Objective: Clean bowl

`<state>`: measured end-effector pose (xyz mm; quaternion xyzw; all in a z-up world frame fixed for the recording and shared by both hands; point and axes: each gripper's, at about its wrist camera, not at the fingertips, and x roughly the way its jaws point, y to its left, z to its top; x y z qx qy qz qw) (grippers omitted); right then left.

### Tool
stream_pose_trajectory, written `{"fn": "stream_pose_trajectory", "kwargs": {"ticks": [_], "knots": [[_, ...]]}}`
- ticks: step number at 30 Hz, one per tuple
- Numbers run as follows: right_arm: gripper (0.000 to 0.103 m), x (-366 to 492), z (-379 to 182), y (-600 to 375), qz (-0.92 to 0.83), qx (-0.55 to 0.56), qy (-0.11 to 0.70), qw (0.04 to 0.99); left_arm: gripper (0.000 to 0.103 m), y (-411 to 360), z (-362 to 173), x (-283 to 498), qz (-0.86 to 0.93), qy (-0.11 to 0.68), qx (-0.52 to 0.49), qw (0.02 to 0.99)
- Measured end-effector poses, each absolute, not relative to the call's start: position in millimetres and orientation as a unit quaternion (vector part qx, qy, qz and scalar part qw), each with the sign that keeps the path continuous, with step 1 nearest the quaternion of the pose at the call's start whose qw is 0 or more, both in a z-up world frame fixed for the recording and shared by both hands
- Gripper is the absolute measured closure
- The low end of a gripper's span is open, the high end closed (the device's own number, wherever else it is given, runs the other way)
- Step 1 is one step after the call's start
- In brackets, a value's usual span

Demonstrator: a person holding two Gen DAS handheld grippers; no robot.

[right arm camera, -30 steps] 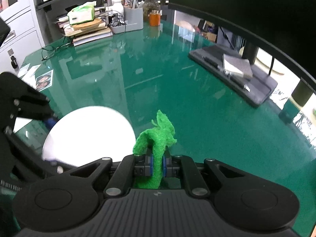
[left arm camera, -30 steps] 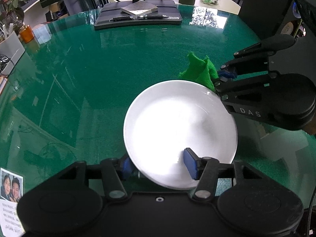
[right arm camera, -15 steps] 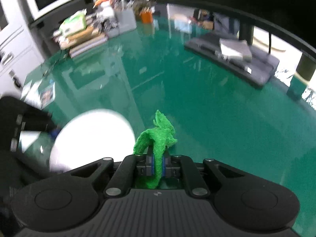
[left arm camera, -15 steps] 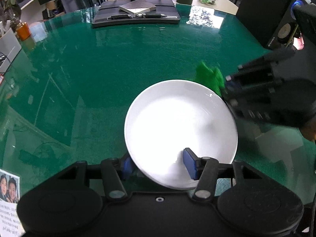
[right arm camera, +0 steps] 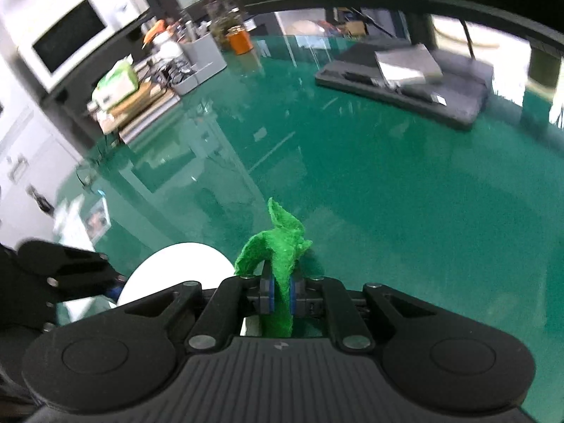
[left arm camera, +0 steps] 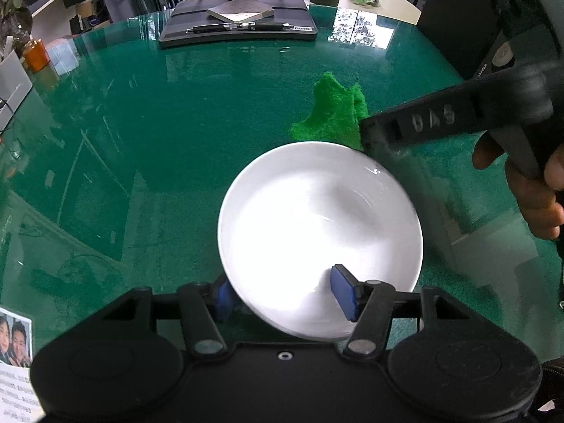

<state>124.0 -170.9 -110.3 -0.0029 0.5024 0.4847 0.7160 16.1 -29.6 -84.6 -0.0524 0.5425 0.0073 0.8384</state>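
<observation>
Squarely between left fingers (left arm camera: 341,298): white bowl (left arm camera: 319,236)

A: Take the bowl (left arm camera: 319,236) as the landmark. Where does it sit?

B: On the table (left arm camera: 176,134), at the near edge of the left wrist view, with the left gripper (left arm camera: 282,296) astride its near rim: one finger inside the bowl, the other outside, to its left.

A: And the cloth (left arm camera: 331,114)?

B: Just behind the bowl's far right rim, pinched in the right gripper (right arm camera: 281,294), which reaches in from the bowl's right.

A: What lies farther back?

B: Well behind the bowl, a tray (left arm camera: 239,28) with a notebook (left arm camera: 239,11) and pens (left arm camera: 243,27) on it. To the bowl's near left, a photo (left arm camera: 14,338) lies on the table.
</observation>
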Motion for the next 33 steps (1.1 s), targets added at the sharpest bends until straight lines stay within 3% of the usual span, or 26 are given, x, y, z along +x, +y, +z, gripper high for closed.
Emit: {"fn": "stream_pose_trajectory", "kwargs": {"ticks": [11, 14, 19, 27, 33], "knots": [[0.094, 127.2, -119.9, -177.1, 0.465, 0.051, 0.552, 0.69, 0.041, -30.3, -86.5, 13.1, -0.005, 0.543, -0.039, 0.839], [0.094, 121.3, -116.6, -179.1, 0.464, 0.022, 0.556, 0.689, 0.039, -29.6, -86.1, 13.0, -0.016, 0.548, -0.023, 0.836], [0.094, 87.9, -95.0, -155.2, 0.492, -0.125, 0.495, 0.705, 0.037, -25.1, -84.3, 15.9, -0.014, 0.557, 0.03, 0.83], [0.094, 62.0, -91.2, -156.6, 0.542, -0.223, 0.434, 0.685, 0.034, -12.5, -83.1, 17.4, 0.026, 0.552, 0.067, 0.831], [0.094, 17.8, -89.1, -162.5, 0.616, -0.365, 0.299, 0.631, 0.044, -23.9, -83.6, 32.4, 0.011, 0.531, 0.177, 0.828]]}}
